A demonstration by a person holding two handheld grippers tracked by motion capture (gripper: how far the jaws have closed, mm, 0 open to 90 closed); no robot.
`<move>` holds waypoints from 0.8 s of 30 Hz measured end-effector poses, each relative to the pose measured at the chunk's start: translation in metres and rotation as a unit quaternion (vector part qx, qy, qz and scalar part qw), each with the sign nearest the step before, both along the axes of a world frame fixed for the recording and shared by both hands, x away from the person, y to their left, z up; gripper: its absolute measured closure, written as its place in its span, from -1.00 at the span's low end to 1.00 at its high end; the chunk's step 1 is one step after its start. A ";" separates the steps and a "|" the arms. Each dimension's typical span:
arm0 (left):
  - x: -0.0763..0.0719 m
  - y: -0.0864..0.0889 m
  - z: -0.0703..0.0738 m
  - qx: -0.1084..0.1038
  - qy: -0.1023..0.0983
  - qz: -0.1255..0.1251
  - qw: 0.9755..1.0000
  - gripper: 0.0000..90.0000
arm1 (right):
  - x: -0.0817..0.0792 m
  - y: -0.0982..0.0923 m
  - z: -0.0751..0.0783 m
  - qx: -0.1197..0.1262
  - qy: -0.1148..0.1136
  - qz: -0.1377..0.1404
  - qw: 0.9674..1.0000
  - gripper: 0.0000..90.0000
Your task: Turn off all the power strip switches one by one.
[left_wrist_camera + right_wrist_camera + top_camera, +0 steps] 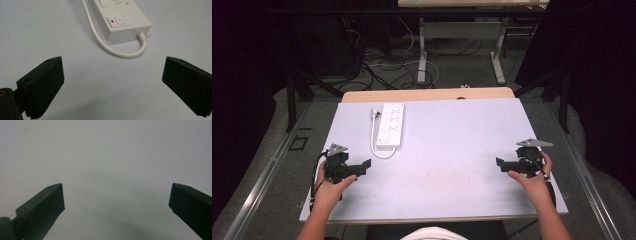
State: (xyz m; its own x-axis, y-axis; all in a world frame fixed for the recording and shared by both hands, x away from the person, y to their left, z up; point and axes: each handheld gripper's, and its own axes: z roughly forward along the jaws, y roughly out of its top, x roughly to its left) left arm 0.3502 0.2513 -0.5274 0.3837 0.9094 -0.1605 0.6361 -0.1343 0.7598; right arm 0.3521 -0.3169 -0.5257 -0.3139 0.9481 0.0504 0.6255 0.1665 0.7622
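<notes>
From the high view I read the left hand-held gripper [365, 166] near the bench's [452, 165] left edge, toward the near left corner, and the right hand-held gripper [500, 163] near the right edge. Each is gripped from behind by a hand, left hand [329, 187] and right hand [532, 180], with the forearms entering from the near edge. Both grippers lie roughly level and point inward, toward the middle of the bench. At this range I cannot make out the jaw gap from above.

In the left gripper view the jaws stand wide apart with nothing between them. In the right gripper view the jaws are likewise wide, over bare bench surface with nothing between them.

The white power strip [391, 125] lies in the far left part of the bench, lengthwise from far to near, well apart from both grippers and nearer to the left one. In the left gripper view its far portion is cut off by the frame's top edge; I see its near end with the switch [118, 21] and a red mark. Its white cable [377, 145] leaves that end, loops back along the strip's left side, and ends at a plug [375, 113] near the far left corner of the strip.
</notes>
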 end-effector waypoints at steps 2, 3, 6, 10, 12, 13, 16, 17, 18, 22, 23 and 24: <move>0.001 -0.001 0.000 -0.001 -0.002 0.003 1.000 -0.91 | 0.000 -0.001 0.001 -0.003 0.002 -0.003 1.000 -1.00; 0.002 -0.001 0.001 -0.001 0.002 0.001 1.000 -0.91 | 0.000 -0.001 0.001 -0.003 0.003 -0.004 1.000 -1.00; 0.004 -0.003 0.003 0.003 0.000 0.000 1.000 -0.91 | 0.000 -0.003 0.002 0.001 0.003 -0.001 1.000 -1.00; 0.010 -0.008 0.008 0.008 -0.002 -0.002 1.000 -0.79 | 0.002 -0.002 0.008 0.002 0.008 -0.007 1.000 -1.00; 0.014 -0.012 0.011 0.010 -0.004 -0.001 1.000 -0.71 | 0.003 -0.001 0.010 0.004 0.010 -0.008 1.000 -1.00; 0.015 -0.013 0.013 0.014 0.000 -0.006 1.000 -0.71 | 0.003 -0.001 0.010 0.004 0.010 -0.008 1.000 -1.00; 0.022 -0.021 0.019 0.023 -0.003 -0.014 1.000 -0.63 | 0.005 0.002 0.014 0.002 0.006 -0.015 1.000 -1.00; 0.024 -0.023 0.020 0.024 -0.008 -0.015 1.000 -0.60 | 0.004 0.003 0.015 0.005 0.005 -0.017 1.000 -1.00; 0.024 -0.023 0.020 0.024 -0.008 -0.015 1.000 -0.56 | 0.004 0.003 0.015 0.006 0.002 -0.018 1.000 -1.00; 0.030 -0.029 0.026 0.032 -0.009 -0.022 0.999 -0.40 | 0.001 0.008 0.013 0.002 -0.001 -0.012 1.000 -1.00; 0.032 -0.029 0.028 0.034 -0.005 -0.030 0.999 -0.35 | 0.000 0.008 0.012 0.004 -0.003 -0.014 1.000 -1.00; 0.034 -0.030 0.028 0.034 -0.006 -0.029 0.999 -0.35 | 0.000 0.008 0.011 0.001 -0.003 -0.013 1.000 -1.00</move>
